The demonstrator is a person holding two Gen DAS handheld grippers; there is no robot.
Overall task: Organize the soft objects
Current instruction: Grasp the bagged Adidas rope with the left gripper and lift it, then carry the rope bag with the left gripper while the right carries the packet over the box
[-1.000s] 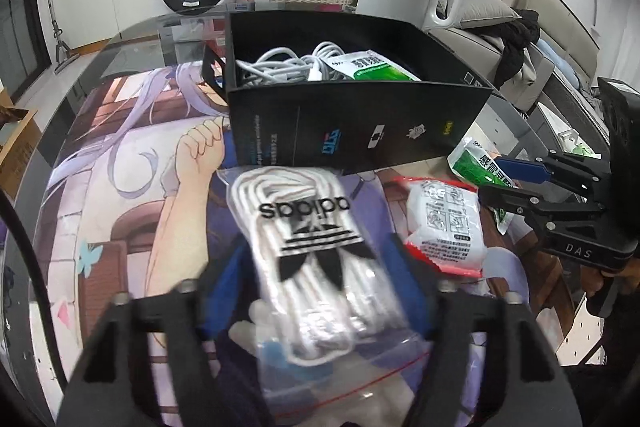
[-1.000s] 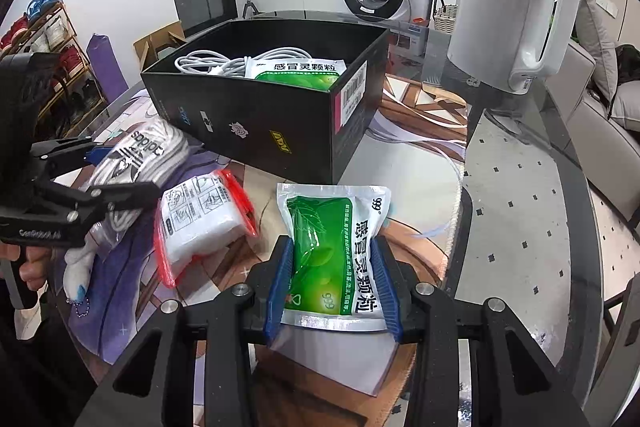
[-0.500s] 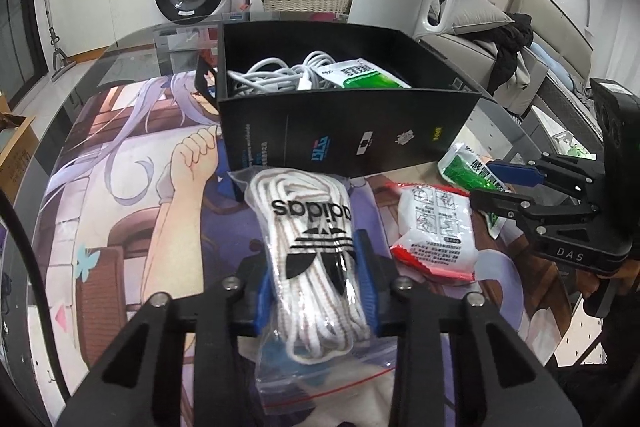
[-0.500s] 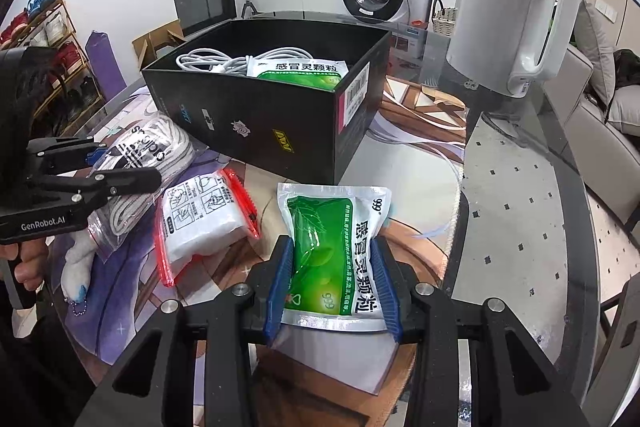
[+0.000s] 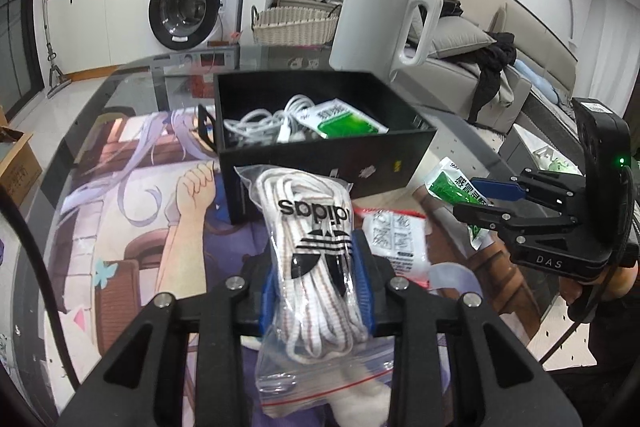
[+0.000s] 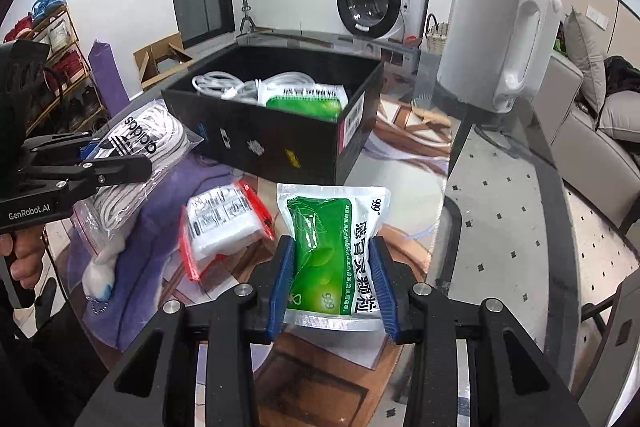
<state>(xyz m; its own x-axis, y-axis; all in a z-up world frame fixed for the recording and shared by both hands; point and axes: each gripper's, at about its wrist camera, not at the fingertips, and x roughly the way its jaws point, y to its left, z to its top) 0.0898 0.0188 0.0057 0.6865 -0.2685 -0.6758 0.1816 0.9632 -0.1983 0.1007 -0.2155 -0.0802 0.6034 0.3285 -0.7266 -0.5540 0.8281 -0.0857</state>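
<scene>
Left wrist view: the left gripper [image 5: 318, 287], pointing forward and lifted off the mat, is clamped on a clear bag of white laces [image 5: 316, 263], near the black box [image 5: 320, 155]. The right gripper [image 6: 332, 287], level and raised, squeezes a green medicine pouch [image 6: 332, 251]. A red-edged packet [image 6: 224, 227] lies between them on the table [image 6: 500, 235].
</scene>
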